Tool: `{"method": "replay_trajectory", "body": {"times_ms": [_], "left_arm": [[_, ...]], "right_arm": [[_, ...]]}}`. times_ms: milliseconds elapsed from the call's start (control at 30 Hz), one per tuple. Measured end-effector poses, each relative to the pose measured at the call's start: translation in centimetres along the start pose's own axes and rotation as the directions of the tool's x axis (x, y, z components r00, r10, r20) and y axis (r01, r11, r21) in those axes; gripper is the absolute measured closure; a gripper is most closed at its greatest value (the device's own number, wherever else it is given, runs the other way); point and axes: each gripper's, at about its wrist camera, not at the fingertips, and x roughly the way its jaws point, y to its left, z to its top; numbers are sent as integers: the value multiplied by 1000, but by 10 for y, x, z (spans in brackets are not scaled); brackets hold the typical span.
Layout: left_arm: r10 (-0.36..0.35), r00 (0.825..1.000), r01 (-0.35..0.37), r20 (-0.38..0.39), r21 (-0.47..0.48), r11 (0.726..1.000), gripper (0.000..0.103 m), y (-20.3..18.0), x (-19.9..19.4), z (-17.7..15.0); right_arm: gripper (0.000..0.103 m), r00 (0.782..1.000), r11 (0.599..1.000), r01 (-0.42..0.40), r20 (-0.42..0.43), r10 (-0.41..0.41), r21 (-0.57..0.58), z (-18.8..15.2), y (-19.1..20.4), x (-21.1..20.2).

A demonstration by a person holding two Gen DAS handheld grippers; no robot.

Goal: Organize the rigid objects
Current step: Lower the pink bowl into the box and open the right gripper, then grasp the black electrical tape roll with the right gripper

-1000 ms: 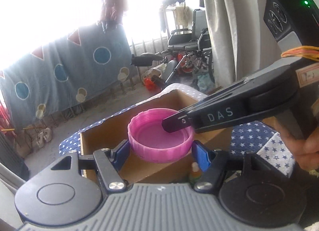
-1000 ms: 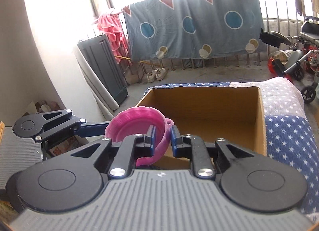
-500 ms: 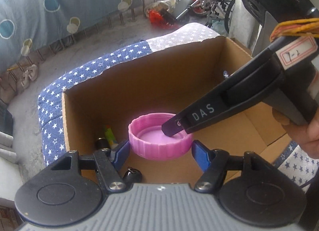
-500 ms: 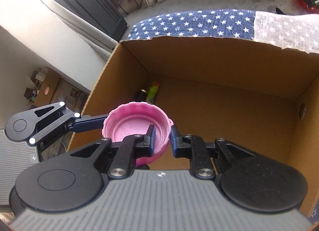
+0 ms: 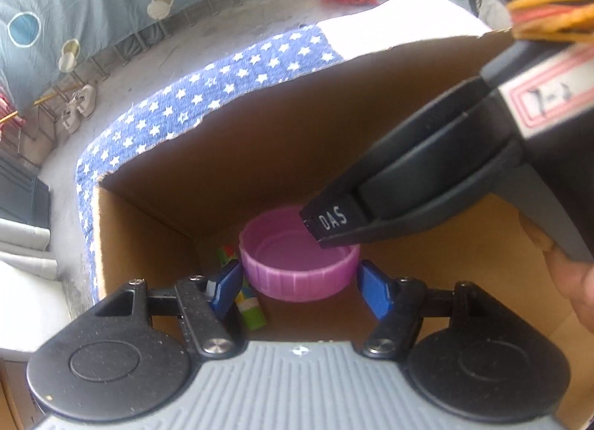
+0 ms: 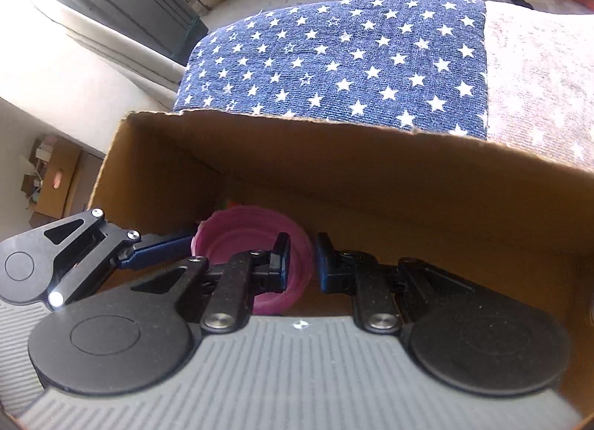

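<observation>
Down inside the cardboard box (image 5: pixel 156 229), your pink lid (image 5: pixel 297 263) has dropped from rim height to near the floor, beside a green item (image 5: pixel 252 313). Right tool (image 6: pixel 301 263) stays clamped on its wall; left tool (image 5: pixel 297 287) brackets it loosely, so release comes next.

Box walls (image 6: pixel 334 166) hem tongs; top open.
</observation>
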Motion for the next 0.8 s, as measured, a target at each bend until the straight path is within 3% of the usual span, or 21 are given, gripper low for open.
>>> {"method": "replay_trajectory", "body": {"times_ms": [233, 467, 633, 800], "left_arm": [[-3, 999, 4, 32, -20, 1000, 35, 5, -7, 1], [-22, 989, 29, 143, -49, 998, 35, 5, -65, -17], [-32, 964, 46, 266, -48, 998, 33, 4, -131, -54], [-78, 930, 91, 360, -20, 996, 30, -6, -179, -115]], "right_arm": [[87, 1000, 1000, -1, 24, 1, -24, -1, 3, -2], [86, 989, 998, -64, 133, 60, 26, -20, -3, -63], [86, 956, 990, -141, 262, 134, 8, -66, -1, -139], [80, 900, 980, -195, 387, 199, -52, -151, 5, -208]]}}
